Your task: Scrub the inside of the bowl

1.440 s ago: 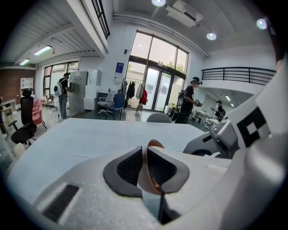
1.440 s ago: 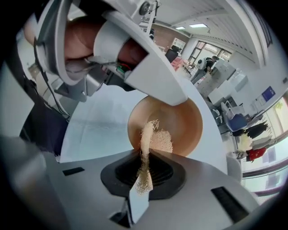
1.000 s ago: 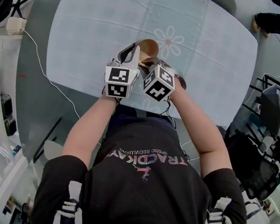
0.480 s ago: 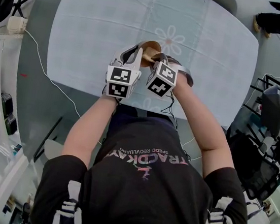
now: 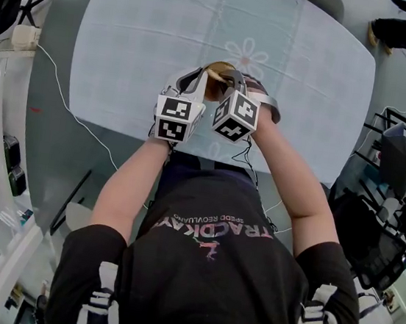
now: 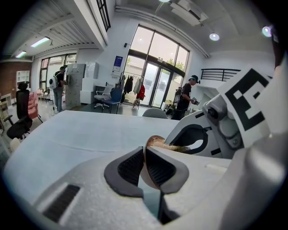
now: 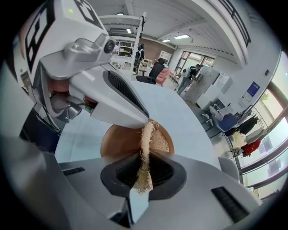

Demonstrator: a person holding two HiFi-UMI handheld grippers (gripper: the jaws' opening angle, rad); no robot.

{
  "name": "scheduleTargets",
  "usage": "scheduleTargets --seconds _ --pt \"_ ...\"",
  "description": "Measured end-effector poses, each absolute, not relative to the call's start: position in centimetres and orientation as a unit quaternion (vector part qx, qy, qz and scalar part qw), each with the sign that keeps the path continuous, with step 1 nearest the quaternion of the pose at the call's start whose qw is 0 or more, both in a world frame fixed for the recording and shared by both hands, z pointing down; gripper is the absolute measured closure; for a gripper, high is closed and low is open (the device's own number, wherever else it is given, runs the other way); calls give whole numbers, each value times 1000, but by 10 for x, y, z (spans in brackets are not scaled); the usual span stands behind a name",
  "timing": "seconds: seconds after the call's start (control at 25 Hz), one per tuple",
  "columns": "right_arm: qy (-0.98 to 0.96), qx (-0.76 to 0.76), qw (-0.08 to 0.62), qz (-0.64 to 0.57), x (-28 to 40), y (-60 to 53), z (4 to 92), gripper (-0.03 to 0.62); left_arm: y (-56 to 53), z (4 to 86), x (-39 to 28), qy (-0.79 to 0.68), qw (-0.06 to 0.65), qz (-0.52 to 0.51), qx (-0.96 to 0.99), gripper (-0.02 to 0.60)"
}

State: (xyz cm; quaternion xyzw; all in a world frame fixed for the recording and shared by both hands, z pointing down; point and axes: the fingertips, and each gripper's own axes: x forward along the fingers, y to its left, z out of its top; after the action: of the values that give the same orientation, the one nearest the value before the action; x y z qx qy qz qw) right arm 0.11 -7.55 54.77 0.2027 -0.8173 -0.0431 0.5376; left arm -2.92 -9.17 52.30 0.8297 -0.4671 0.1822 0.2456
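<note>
A brown wooden bowl (image 5: 216,69) is held up over the table's near side, tipped on edge. My left gripper (image 5: 199,75) has its rim between the pads (image 6: 130,168), and its jaws are closing on it. In the right gripper view the bowl's inside (image 7: 118,141) faces the camera. My right gripper (image 7: 143,173) is shut on a pale fibrous scrubber (image 7: 146,143), whose free end lies against the bowl's inner wall. In the head view the right gripper (image 5: 231,77) covers most of the bowl.
A pale blue checked cloth with a flower print (image 5: 245,54) covers the oval table (image 5: 130,37). A white cable (image 5: 62,102) runs over the floor at left. Dark chairs and racks (image 5: 385,218) crowd the right side. People stand far back (image 6: 57,87).
Both grippers have shifted slightly away from the body with the bowl. The right gripper has moved further over the bowl, so less of the bowl shows in the head view.
</note>
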Motion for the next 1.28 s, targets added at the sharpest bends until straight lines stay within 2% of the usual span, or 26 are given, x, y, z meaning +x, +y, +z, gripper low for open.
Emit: scheduleTargets --seconds 0.4,0.56,0.72,0.88,1.04,1.28 --pt "-864 227 448 -44 0 -77 515 562 -103 528 -47 -484 244 185 820 557" --pt "-873 254 414 -45 12 -99 492 562 -100 526 -48 -464 213 202 836 557" --pt "-876 209 431 -54 21 -110 495 562 -89 522 -37 -399 147 227 876 557" --pt "-869 92 468 -133 15 -96 508 562 -73 518 -26 -319 89 247 911 557" --pt "-837 -3 504 -213 12 -78 526 562 -65 518 -22 -274 58 261 924 557" --pt "-824 -45 510 -243 12 -68 539 562 -58 518 -14 -235 32 273 932 557"
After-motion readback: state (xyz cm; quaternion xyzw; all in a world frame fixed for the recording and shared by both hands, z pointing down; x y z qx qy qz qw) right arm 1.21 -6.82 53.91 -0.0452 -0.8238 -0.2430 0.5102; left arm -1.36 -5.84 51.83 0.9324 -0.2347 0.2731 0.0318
